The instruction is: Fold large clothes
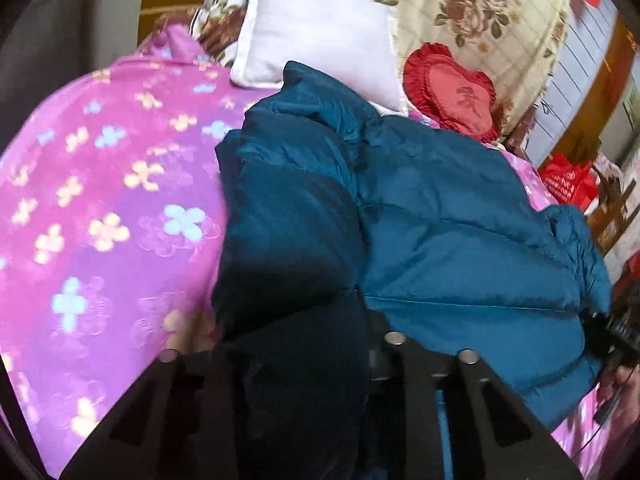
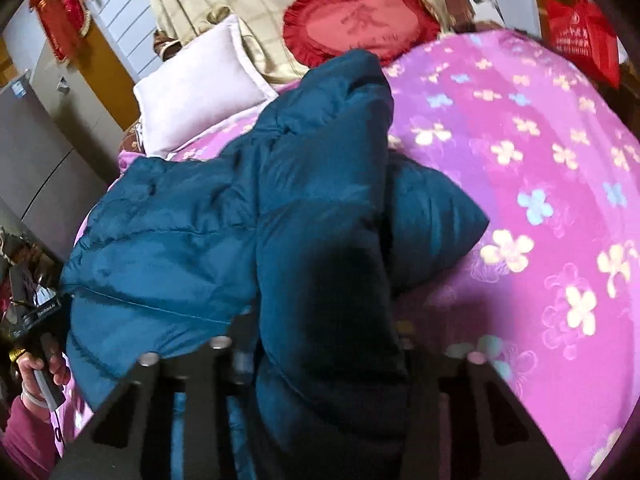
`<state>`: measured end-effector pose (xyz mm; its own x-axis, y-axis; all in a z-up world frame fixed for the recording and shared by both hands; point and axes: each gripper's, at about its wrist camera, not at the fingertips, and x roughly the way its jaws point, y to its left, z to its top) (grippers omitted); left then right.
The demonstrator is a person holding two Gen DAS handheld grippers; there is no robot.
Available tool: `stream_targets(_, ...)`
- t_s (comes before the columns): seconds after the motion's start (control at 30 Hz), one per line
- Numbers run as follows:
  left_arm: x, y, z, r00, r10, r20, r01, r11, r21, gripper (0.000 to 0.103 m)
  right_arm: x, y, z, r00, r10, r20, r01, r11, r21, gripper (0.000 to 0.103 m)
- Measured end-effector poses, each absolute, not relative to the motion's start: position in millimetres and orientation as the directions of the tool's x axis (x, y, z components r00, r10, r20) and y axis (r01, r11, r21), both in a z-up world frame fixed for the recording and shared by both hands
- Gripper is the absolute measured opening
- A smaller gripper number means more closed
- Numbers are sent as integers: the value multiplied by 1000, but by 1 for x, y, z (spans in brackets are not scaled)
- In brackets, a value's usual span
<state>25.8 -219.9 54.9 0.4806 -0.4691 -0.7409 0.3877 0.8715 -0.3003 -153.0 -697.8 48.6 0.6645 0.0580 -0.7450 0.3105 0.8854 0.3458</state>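
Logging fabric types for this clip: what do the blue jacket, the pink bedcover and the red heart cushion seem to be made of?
Blue jacket: looks like a slick synthetic shell, padded; slight sheen, puffy stitched sections.
Pink bedcover: probably soft woven or plush cloth, matte, with printed and embossed-looking flowers.
Red heart cushion: seemingly satin-like fabric with a gathered frill edge; blur leaves it open.

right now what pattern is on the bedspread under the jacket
Pink-purple bedspread with pale yellow and blue flowers, clearest in the right wrist view.

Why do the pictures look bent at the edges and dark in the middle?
Left wrist view: fisheye bulges the pink blanket; the blue jacket fold nearest the lens is shadowed. Right wrist view: same bulge, dark corners, slight blur on the red cushion.
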Motion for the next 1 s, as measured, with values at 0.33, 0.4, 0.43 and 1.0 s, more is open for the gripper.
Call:
stream_targets(0.33,-56,-157,99,435,-522,-733,407,841,-357,1,-217,-654,108,708,131,-694,239,880,410,28)
stream_targets(0.4,-82,-143,103,423,-522,-741,415,838,-354,1,-242,-646,117,711,164,-684,216,875,434,28)
stream_targets(0.43,-97,-135,104,414,-517,-749,418,839,-348,1,-253,-642,119,710,177,-681,208,871,444,28)
stream_targets(1.0,-161,-117,75,552,-277,-787,231,957,-175,40,-318,-606,64,568,-113,-815,411,897,162,78)
